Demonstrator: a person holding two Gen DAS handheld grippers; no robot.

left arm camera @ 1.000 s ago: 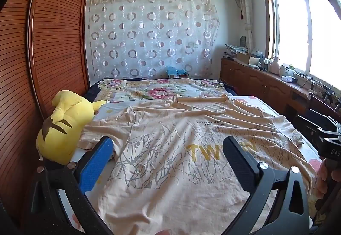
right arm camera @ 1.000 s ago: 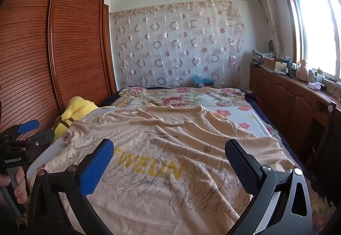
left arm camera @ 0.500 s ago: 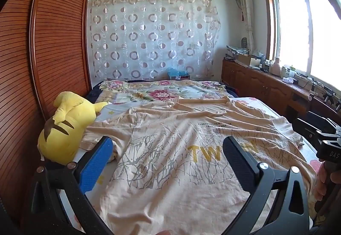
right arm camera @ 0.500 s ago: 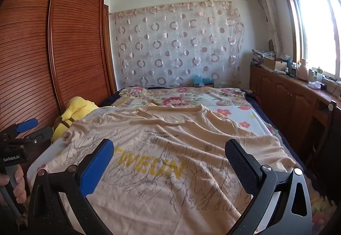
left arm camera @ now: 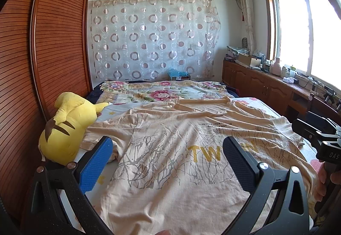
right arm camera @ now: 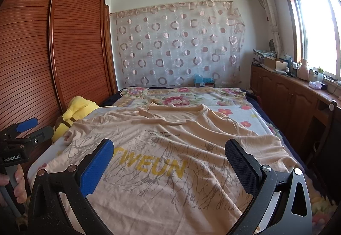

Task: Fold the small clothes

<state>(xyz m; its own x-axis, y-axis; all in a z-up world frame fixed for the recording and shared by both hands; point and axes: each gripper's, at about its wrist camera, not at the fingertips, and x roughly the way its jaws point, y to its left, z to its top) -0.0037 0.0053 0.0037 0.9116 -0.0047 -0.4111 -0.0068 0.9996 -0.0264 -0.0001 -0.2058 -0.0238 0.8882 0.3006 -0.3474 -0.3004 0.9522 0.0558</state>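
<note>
Beige T-shirt (left arm camera: pixel 170 149) lies spread face-up on the bed (right arm camera: pixel 238 113), print side showing: yellow lettering, grey branch pattern. Collar at the far end toward the floral quilt (left arm camera: pixel 162 92); hem at the near end, under both tools. Long axis runs straight away from the cameras, collar to hem. Cloth is wrinkled, not yet folded; task looks to be at its very start.

Left sleeve of the shirt reaches toward the yellow plush toy (left arm camera: pixel 68 128), which sits just beside the shirt at the wardrobe (left arm camera: pixel 32 64) side. Right sleeve drapes toward the bed edge on the window side, near the wooden cabinets (right arm camera: pixel 298 98).

Left gripper (left arm camera: pixel 168 162): fingers spread wide, holding nothing, hovering over the shirt's lower left part. Right gripper (right arm camera: pixel 168 162): fingers likewise spread and empty, over the lower right part, lettering between them. Neither visibly touches cloth.

Each tool is nearer its own side seam; the shirt lies ahead of and below both. Judgement: likely first move is a lengthwise side fold, left tool taking the plush-side sleeve or hem corner. Risk: sleeve lies close against the plush toy, so a grab there may snag it.
</note>
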